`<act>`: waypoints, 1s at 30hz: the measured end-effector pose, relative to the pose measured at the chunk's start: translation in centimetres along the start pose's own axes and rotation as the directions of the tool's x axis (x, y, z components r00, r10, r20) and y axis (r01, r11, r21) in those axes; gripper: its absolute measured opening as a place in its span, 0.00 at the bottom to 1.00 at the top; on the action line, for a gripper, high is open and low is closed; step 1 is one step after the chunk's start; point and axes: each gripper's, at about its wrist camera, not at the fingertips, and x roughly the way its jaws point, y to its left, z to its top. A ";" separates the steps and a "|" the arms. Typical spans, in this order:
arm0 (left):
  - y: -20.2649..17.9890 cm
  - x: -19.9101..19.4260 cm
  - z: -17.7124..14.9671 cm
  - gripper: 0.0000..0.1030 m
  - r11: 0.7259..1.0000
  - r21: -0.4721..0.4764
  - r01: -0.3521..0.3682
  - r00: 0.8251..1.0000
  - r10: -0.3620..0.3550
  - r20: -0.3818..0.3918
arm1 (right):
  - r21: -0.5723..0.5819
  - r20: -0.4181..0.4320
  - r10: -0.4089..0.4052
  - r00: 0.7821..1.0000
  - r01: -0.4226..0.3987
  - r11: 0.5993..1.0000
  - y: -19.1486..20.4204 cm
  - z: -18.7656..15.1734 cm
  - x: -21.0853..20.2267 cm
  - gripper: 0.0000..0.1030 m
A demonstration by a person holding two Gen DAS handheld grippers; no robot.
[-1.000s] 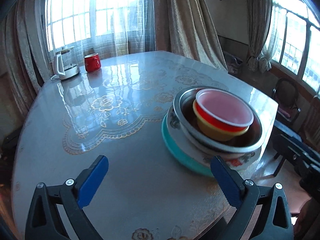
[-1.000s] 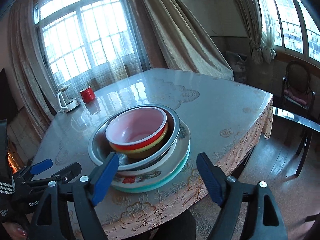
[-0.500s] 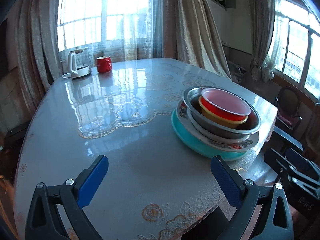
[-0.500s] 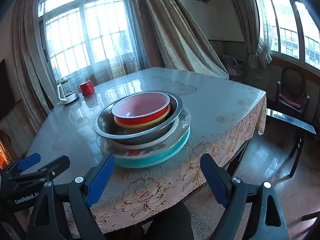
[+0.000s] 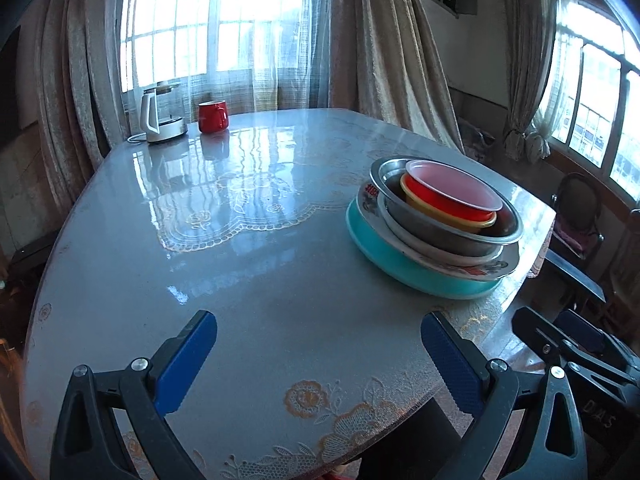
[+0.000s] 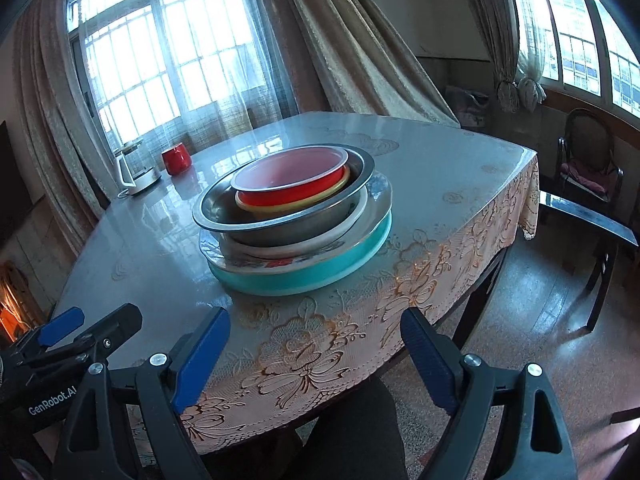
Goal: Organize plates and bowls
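The stack of dishes sits on the worktop (image 6: 440,184) near its front corner — at about 2 o'clock in the left wrist view, near 12 o'clock and just ahead in the right wrist view. From the bottom up: a teal plate (image 6: 316,276), a flowered plate (image 6: 376,200), a white dish (image 6: 280,248), a steel bowl (image 6: 288,220), a yellow bowl (image 6: 296,202) and a red bowl (image 6: 292,188) with a pale inside. All are round, so none has a long axis; every one stands upright with its mouth facing up, each nested in the one below (the red bowl leans slightly toward the steel bowl's far wall).

The left gripper (image 5: 320,364) hovers over bare worktop with its blue pads spread wide and nothing between them. The right gripper (image 6: 316,356) hangs off the worktop's lace edge, its jaws having just been opening, also wide apart and empty — the stack lies beyond its fingertips, not touched.

Far back at 11 o'clock stand a red mug (image 5: 213,117) and, just beside it, a kettle (image 5: 160,114)
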 end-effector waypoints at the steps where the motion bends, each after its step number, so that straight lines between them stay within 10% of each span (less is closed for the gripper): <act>1: 0.0 0.0 0.0 1.00 1.000 0.002 -0.010 1.000 0.010 0.004 | 0.000 0.003 -0.007 1.000 0.007 1.000 0.0 0.0 -0.1 0.86; 30: 0.3 0.3 0.0 1.00 1.000 -0.008 -0.026 1.000 0.026 0.001 | 0.030 -0.020 -0.028 0.999 0.028 0.999 -0.8 -0.1 0.4 0.86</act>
